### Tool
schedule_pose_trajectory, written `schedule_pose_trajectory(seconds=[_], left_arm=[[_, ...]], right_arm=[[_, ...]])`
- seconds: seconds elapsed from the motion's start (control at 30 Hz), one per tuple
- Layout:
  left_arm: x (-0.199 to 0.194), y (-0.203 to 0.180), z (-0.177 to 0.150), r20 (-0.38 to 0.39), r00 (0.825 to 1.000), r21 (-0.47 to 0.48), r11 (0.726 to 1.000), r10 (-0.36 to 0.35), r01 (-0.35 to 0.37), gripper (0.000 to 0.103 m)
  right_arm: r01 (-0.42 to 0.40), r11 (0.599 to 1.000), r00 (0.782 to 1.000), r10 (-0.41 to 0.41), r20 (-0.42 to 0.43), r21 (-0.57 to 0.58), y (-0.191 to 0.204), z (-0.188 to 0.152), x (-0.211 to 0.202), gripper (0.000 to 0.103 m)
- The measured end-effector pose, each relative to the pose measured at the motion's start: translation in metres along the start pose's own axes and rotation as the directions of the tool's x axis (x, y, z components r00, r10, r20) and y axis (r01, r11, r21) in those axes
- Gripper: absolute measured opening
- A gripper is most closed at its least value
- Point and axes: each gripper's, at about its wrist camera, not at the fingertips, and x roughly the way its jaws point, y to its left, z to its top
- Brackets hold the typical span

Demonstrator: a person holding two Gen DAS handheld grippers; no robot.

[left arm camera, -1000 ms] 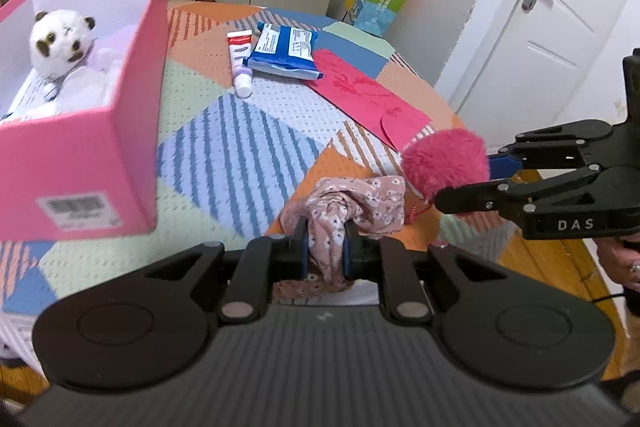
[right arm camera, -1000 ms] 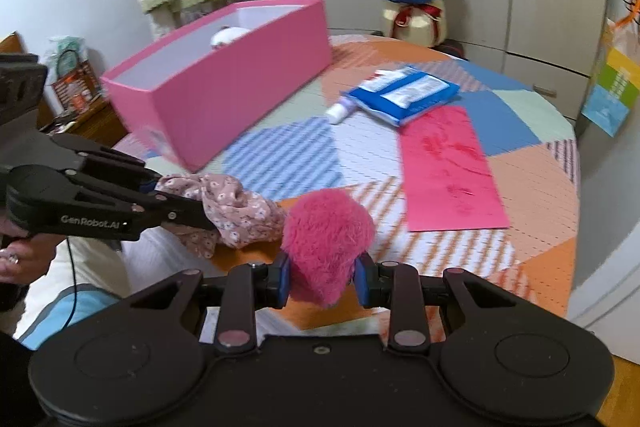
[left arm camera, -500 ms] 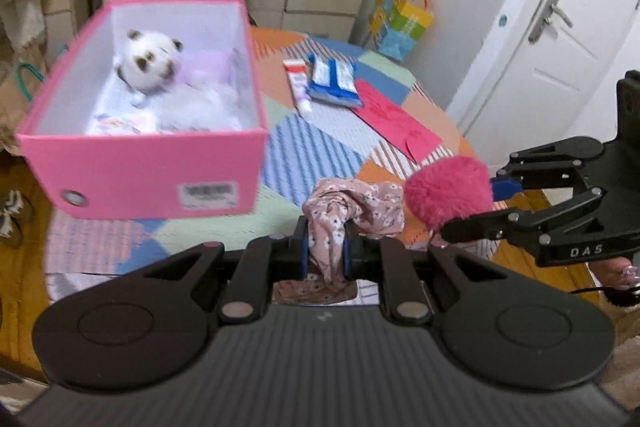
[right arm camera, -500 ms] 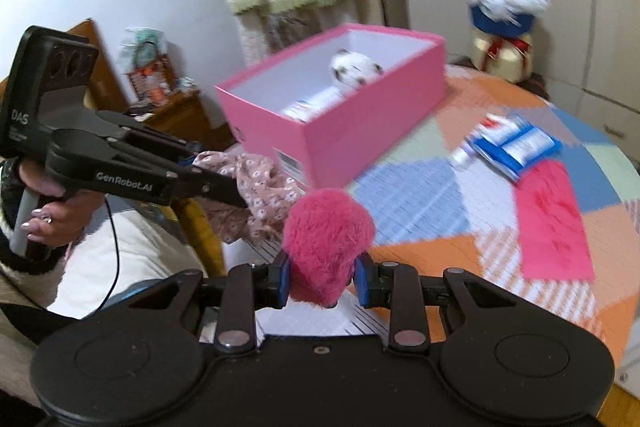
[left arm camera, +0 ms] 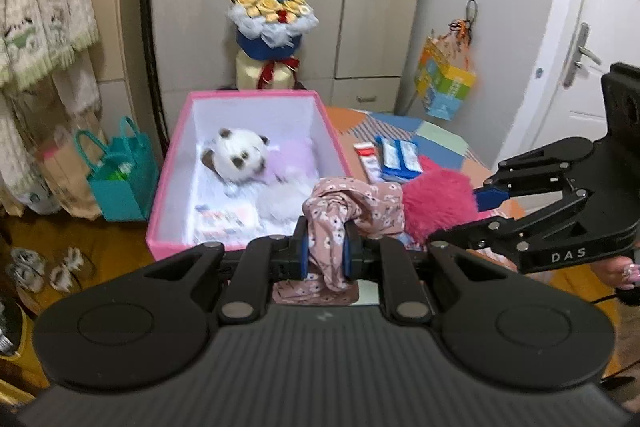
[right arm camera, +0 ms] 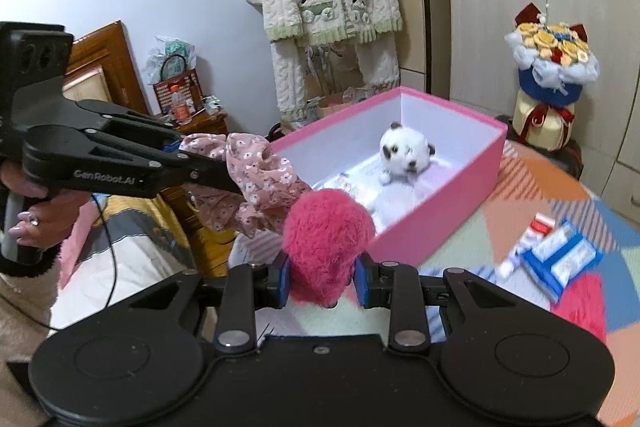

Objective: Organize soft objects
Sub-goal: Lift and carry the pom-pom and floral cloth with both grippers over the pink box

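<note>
My left gripper (left arm camera: 324,255) is shut on a pink floral cloth (left arm camera: 352,203), which hangs in the air just in front of the open pink box (left arm camera: 256,98). The same cloth (right arm camera: 260,183) shows in the right wrist view, pinched in the left gripper (right arm camera: 224,175). My right gripper (right arm camera: 322,283) is shut on a fluffy magenta pom-pom (right arm camera: 328,247), held beside the cloth and near the box's (right arm camera: 436,219) front corner. In the left wrist view the pom-pom (left arm camera: 438,205) sits at the right gripper (left arm camera: 464,219). A white plush panda (left arm camera: 240,157) (right arm camera: 404,151) lies inside the box with other pale soft items.
On the patchwork tablecloth (right arm camera: 532,179) lie a blue tissue pack (left arm camera: 400,157) (right arm camera: 560,259), a tube (left arm camera: 368,163) and a red envelope (right arm camera: 580,303). A bouquet (left arm camera: 272,19) stands behind the box. A teal bag (left arm camera: 120,179) and shoes sit on the floor at left.
Both grippers have risen with their loads and swung toward the pink box, whose inside now shows from above. The cloth has lifted off the table.
</note>
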Motion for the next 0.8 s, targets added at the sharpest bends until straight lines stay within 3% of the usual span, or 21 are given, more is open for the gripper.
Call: schedule_pose_trajectory(seconds=[0.23, 0.37, 0.5, 0.8], left_arm=[[0.033, 0.018, 0.022, 0.081, 0.990, 0.029, 0.993, 0.113, -0.116, 0.014], [0.065, 0.029, 0.026, 0.090, 0.987, 0.016, 0.991, 0.134, -0.136, 0.014], [0.102, 0.037, 0.032, 0.064, 0.982, 0.030, 0.983, 0.180, -0.182, 0.014], [0.170, 0.069, 0.042, -0.091, 0.973, 0.022, 0.978, 0.210, -0.209, 0.015]], right_arm=[[0.080, 0.996, 0.996, -0.078, 0.038, -0.045, -0.013, 0.029, 0.047, 0.035], [0.091, 0.995, 0.996, -0.091, 0.020, -0.030, -0.033, 0.044, 0.076, 0.035], [0.090, 0.995, 0.996, -0.091, -0.025, -0.040, -0.049, 0.055, 0.106, 0.035], [0.065, 0.995, 0.983, -0.077, -0.169, -0.079, -0.070, 0.072, 0.168, 0.036]])
